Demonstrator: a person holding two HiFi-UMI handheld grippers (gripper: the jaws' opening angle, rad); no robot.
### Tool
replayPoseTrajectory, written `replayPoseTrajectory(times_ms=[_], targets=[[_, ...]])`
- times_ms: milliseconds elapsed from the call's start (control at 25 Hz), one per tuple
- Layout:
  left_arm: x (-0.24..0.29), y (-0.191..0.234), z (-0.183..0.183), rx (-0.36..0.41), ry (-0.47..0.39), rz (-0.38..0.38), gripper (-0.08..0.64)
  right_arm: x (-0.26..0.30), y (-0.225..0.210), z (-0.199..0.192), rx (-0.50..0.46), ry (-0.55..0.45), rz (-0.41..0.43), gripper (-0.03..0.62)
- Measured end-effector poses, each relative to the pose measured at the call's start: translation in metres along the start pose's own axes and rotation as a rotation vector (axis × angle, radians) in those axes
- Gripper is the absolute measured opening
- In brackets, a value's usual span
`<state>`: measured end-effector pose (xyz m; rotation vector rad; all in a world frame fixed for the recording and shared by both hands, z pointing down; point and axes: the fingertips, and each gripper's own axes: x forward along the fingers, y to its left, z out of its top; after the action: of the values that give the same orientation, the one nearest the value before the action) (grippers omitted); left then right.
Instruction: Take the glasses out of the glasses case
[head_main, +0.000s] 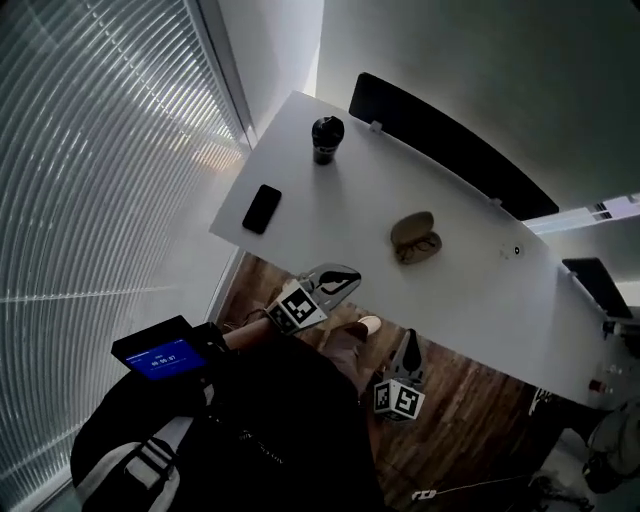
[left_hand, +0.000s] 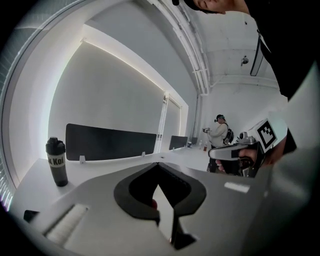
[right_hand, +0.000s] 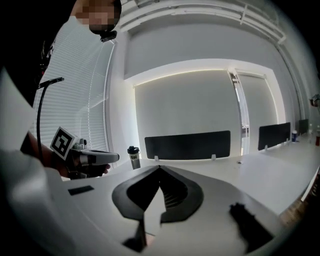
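Glasses (head_main: 421, 248) lie in their case (head_main: 411, 228), well ahead of the left gripper (head_main: 345, 280) and right gripper (head_main: 409, 342), jaws together, empty; arriving shut could shove the case.

A tan oval clamshell glasses case (head_main: 413, 229) lies open near the middle of the white tabletop (head_main: 450, 190). Its rounded, smooth-looking shell faces up and sits flat, set at a slant to the tabletop's long edges. A pair of dark thin-rimmed glasses (head_main: 420, 248) rests at the case's nearer side, the two lenses side by side. The glasses touch or overlap the case, but they are too small to tell whether they sit inside its lower half or just against its rim.
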<state>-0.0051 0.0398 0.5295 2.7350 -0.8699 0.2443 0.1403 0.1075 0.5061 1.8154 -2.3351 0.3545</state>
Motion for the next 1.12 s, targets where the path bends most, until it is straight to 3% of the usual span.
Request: replayPoseTrajectory(times_ms=[120, 320, 520, 720, 840, 1120], targets=[[0.029, 0.004, 0.002, -0.018, -0.008, 0.021, 0.005, 0.024, -0.026, 0.003, -0.013, 0.0, 0.088, -0.002], [0.067, 0.016, 0.021, 0.005, -0.006, 0.165, 0.005, 0.062, -0.079, 0.017, -0.029, -0.005, 0.227, -0.002], [0.108, 0.02, 0.035, 0.014, -0.014, 0.247, 0.005, 0.094, -0.145, 0.035, -0.087, 0.008, 0.297, -0.002], [0.126, 0.022, 0.028, -0.017, -0.005, 0.269, 0.005, 0.111, -0.188, 0.033, -0.11, 0.03, 0.279, -0.002], [0.134, 0.029, 0.015, -0.039, 0.043, 0.264, 0.006, 0.116, -0.2, 0.033, -0.092, 0.042, 0.249, -0.002], [0.144, 0.069, -0.008, -0.049, 0.116, 0.226, 0.008, 0.129, -0.178, 0.019, -0.06, 0.067, 0.218, -0.002]])
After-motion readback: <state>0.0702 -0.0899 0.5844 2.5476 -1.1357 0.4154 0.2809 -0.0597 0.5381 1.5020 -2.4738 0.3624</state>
